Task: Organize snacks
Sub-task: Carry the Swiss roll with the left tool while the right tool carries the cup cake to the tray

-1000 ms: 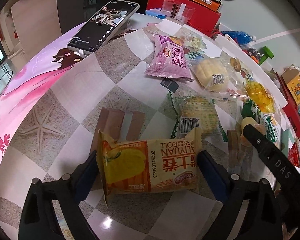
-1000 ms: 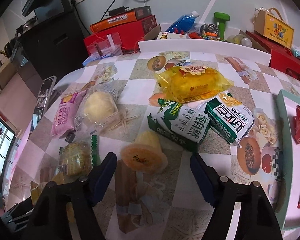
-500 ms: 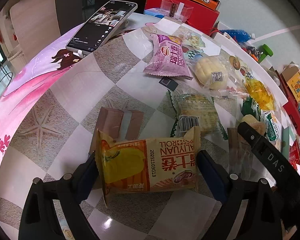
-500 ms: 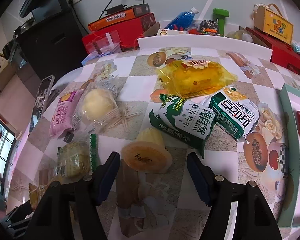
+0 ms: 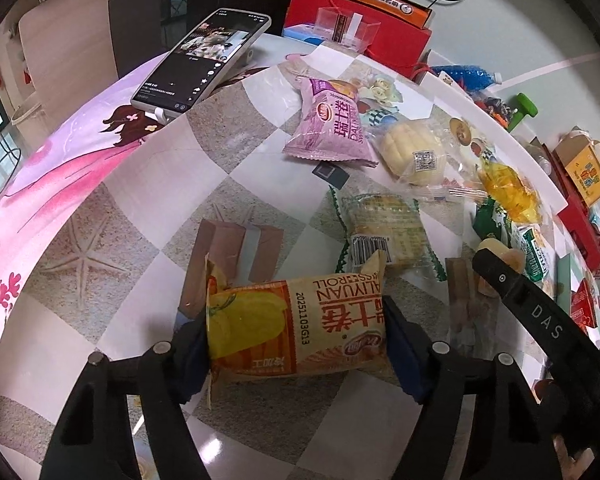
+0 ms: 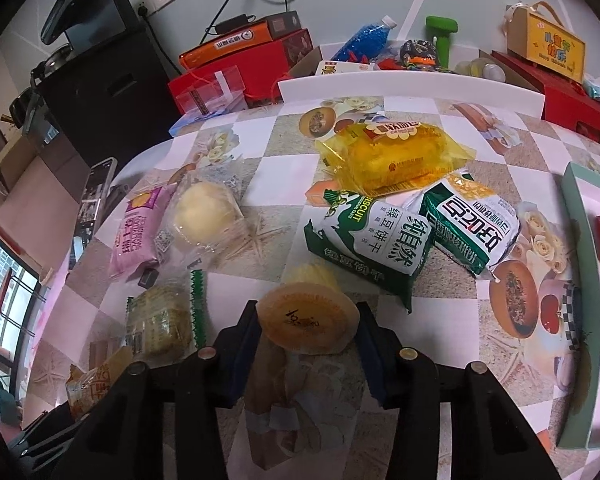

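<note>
My left gripper (image 5: pixel 296 334) is shut on an orange and yellow Swiss-roll packet (image 5: pixel 296 326), squeezed between both pads just above the table. My right gripper (image 6: pixel 306 324) is shut on a small yellow cupcake (image 6: pixel 308 314) lying on its side on the table. Other snacks lie on the table: a purple packet (image 5: pixel 332 126), a wrapped pale bun (image 5: pixel 414 154), a green-edged cake packet (image 5: pixel 384 230), a yellow packet (image 6: pixel 396 158) and two green and white biscuit packets (image 6: pixel 370 240) (image 6: pixel 474 222).
A phone (image 5: pixel 204 60) lies at the table's far left edge. Red and orange boxes (image 6: pixel 244 56) stand behind the table. A teal-rimmed tray (image 6: pixel 580 216) with a red packet sits at the right. Brown tape marks (image 5: pixel 236 252) are stuck on the tablecloth.
Both grippers have closed: the left one onto the Swiss-roll packet, the right one moved forward and closed onto the cupcake.
</note>
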### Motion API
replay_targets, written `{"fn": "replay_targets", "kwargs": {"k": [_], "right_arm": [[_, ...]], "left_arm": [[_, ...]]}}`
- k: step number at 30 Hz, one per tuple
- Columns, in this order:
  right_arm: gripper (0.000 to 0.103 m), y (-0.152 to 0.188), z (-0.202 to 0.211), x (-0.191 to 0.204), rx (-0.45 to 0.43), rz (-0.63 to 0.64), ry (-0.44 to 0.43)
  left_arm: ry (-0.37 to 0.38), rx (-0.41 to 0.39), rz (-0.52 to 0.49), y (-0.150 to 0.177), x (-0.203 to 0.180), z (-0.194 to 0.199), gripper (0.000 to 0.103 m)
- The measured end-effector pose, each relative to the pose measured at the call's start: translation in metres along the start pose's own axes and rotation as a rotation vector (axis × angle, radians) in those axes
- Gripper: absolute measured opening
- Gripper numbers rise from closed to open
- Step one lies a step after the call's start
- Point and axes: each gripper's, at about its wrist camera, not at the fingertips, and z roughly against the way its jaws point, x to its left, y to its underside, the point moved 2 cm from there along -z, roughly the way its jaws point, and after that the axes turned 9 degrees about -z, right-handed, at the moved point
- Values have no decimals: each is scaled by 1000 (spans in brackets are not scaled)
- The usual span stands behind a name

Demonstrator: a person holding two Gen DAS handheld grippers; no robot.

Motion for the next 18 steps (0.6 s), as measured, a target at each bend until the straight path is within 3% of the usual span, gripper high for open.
{"fn": "replay_targets", "kwargs": {"k": [18], "right_arm": [[48, -7, 41, 0, -70, 10, -44]], "left_arm": [[20, -96, -20, -5, -8, 35, 75]]}}
